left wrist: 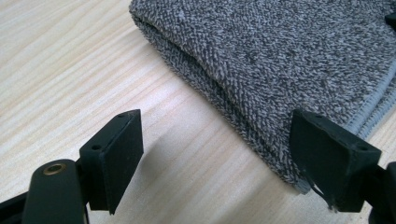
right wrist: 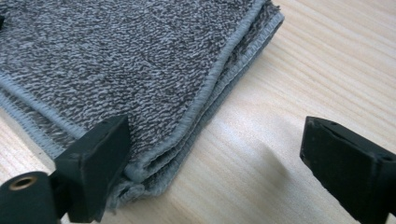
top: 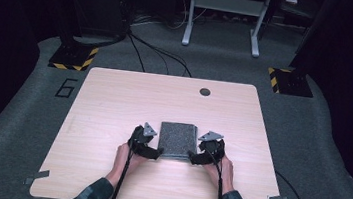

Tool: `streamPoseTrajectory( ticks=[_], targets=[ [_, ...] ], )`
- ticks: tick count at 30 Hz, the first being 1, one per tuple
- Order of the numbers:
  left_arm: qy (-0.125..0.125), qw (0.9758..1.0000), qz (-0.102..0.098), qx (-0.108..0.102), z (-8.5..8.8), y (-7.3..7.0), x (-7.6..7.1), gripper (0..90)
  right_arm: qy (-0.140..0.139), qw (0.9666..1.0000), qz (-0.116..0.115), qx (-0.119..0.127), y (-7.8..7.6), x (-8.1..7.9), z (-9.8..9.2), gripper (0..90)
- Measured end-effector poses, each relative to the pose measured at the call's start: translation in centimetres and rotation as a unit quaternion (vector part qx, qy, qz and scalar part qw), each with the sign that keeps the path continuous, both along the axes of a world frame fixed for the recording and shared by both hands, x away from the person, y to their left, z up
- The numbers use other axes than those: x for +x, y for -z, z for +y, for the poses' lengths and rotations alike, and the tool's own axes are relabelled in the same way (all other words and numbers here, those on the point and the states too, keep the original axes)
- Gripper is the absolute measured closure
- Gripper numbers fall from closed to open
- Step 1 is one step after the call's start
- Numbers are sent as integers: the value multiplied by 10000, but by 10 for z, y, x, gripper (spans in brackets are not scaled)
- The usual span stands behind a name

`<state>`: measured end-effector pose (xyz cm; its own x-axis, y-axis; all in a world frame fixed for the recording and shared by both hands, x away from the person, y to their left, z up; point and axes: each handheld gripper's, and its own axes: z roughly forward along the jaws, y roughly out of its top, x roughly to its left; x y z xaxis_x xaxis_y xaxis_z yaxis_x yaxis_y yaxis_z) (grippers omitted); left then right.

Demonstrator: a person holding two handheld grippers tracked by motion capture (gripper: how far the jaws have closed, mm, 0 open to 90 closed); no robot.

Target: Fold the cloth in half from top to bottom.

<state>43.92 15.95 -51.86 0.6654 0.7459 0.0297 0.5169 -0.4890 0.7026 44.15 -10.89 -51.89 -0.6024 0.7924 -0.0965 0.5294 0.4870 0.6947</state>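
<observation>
Folded grey terry-cloth towel [top: 177, 140], a small square stack, sits on your pale wood-grain tabletop [top: 113, 107], toward the near side and about in the middle. From the high view, your left gripper [top: 159, 152] is parked at the towel's near-left corner and your right gripper [top: 191, 156] at the near-right corner, both hands resting low on the wood. There's a small dark round hole [top: 205, 91] near the tabletop's far edge, well apart from everything, and dark grey carpet floor [top: 322, 131] all around.

Left gripper view: your left gripper [left wrist: 219, 158] has its fingers [left wrist: 116, 158] spread wide. One sits over bare wood, the other right at the folded edge of the towel [left wrist: 280, 51] by its stitched corner. Nothing is pinched; the towel's side runs between them without being pressed.

Right gripper view: same deal for your right gripper [right wrist: 224, 163]. Its fingers [right wrist: 95, 163] are spread wide, one lying against the towel [right wrist: 116, 60] near its light-hemmed corner, the other out over bare tabletop [right wrist: 327, 56]. The towel's layered corner pokes into the gap, but you're not clamping it.
</observation>
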Motion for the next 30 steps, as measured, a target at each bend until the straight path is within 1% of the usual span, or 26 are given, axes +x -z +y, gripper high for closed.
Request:
streamPoseTrajectory(
  ticks=[1,2,4,5,6,7,8,9,10,11,12,13,14,15,16,17,19,20,21,24,25,26,28,29,30],
  targets=[
    [-9,10000,-29,16,0,0,0,181,75,10000,59,23,0,0,0,52],
    [-12,10000,-80,44,0,-2,-1,175,104,9999,40,31,1,1,0,42],
    [-43,9998,-179,5,4,-8,-3,150,132,9999,-65,13,-1,-2,0,28],
    [-90,9996,-262,-97,7,-11,-4,146,-7,9998,-139,130,-4,-4,-1,13],
    [-131,9993,-313,-150,11,-15,-6,146,-7,9998,-139,130,-4,-4,-1,13],
    [-135,9992,-331,-180,15,-19,-7,145,-35,9998,-142,147,-7,-6,-2,10],
    [-202,9986,-404,-259,19,-22,-9,144,-42,9997,-159,165,-9,-8,-3,7],
    [-226,9984,-431,-303,24,-26,-12,143,-63,9997,-182,179,-12,-9,-4,2],
    [-243,9981,-451,-333,27,-29,-14,139,-75,9994,-200,267,-15,-11,-8,1],
    [-258,9977,-509,-358,31,-32,-16,139,-114,9993,-207,298,-16,-12,-10,1],
    [-287,9972,-574,-379,35,-35,-19,139,-36,9991,-174,373,-19,-14,-12,1],
    [-304,9969,-617,-389,39,-38,-23,138,-79,9985,-199,508,-24,-18,-19,1],
    [-309,9969,-629,-345,44,-41,-26,138,-75,9984,-183,534,-25,-20,-21,0],
    [-309,9969,-629,-345,44,-41,-26,137,-66,9984,-215,521,-28,-22,-24,0],
    [-311,9972,-608,-319,49,-43,-29,137,-71,9981,-241,565,-31,-25,-28,0],
    [-328,9970,-628,-306,52,-43,-32,137,-71,9981,-241,565,-31,-25,-28,0],
    [-344,9969,-654,-261,60,-44,-38,137,-85,9973,-313,660,-36,-33,-37,0],
    [-337,9969,-657,-274,65,-44,-41,137,-74,9972,-313,680,-38,-35,-40,0],
    [-350,9972,-617,-256,69,-43,-44,138,-75,9970,-316,701,-39,-38,-45,0],
    [-433,9975,-523,-194,83,-36,-54,137,-1,9973,-380,630,-42,-49,-59,0],
    [-450,9976,-505,-144,88,-34,-57,137,57,9976,-352,595,-41,-54,-69,0],
    [-457,9977,-481,-132,93,-32,-60,137,57,9976,-352,595,-41,-54,-69,0],
    [-434,9982,-407,-102,103,-28,-65,143,171,9978,-366,521,-38,-59,-79,0],
    [-433,9984,-352,-104,108,-26,-67,142,195,9978,-339,528,-36,-61,-85,0],
    [-384,9986,-344,-131,115,-24,-68,142,258,9977,-303,545,-33,-63,-91,0]
  ],
)
